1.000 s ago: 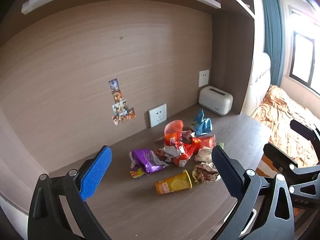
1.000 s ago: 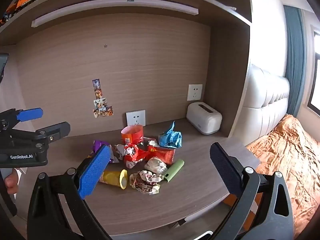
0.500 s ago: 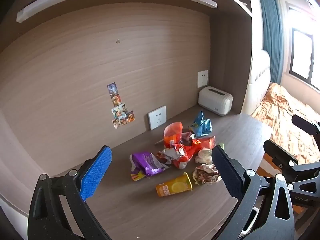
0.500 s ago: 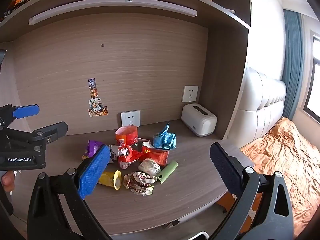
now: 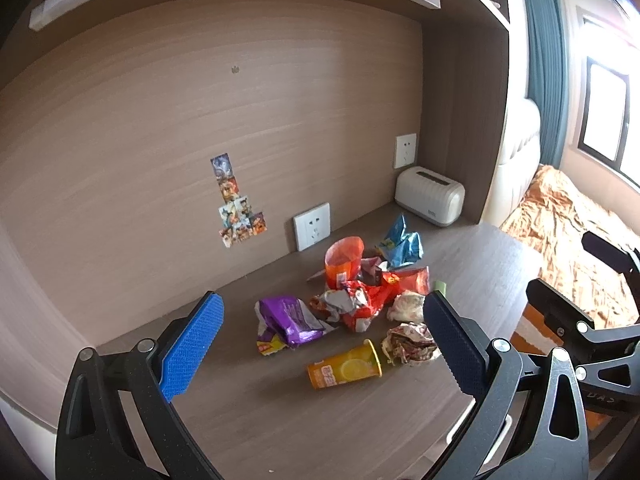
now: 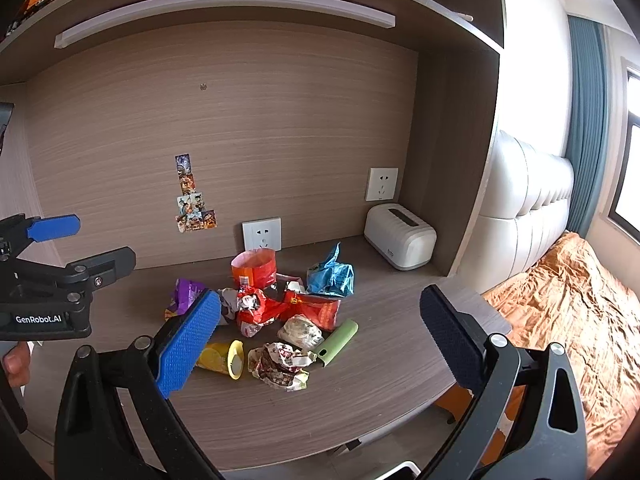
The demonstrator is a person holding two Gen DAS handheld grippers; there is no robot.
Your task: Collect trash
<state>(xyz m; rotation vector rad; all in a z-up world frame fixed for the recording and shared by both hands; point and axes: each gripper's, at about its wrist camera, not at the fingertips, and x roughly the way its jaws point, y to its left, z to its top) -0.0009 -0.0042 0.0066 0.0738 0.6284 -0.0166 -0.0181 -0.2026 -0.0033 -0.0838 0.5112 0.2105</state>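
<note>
A heap of trash lies on the wooden desk [image 5: 280,420]: a purple wrapper [image 5: 286,318], a yellow cup on its side [image 5: 346,368], a crumpled paper ball [image 5: 408,344], red wrappers [image 5: 360,300], an orange cup [image 5: 343,260] and a blue bag [image 5: 400,242]. In the right wrist view I also see the yellow cup [image 6: 224,358], the paper ball [image 6: 280,366] and a green tube [image 6: 336,342]. My left gripper [image 5: 320,344] is open and empty, short of the heap. My right gripper [image 6: 320,340] is open and empty, back from the desk edge.
A white toaster [image 5: 430,196] stands at the back right of the desk by a side panel. Wall sockets [image 5: 312,226] and stickers [image 5: 236,204] are on the back wall. A shelf [image 6: 240,0] hangs overhead. A bed with an orange cover [image 6: 568,308] lies to the right.
Both grippers have drawn back and risen slightly, so the heap sits a little lower and smaller in the views. Nothing on the desk has moved.
</note>
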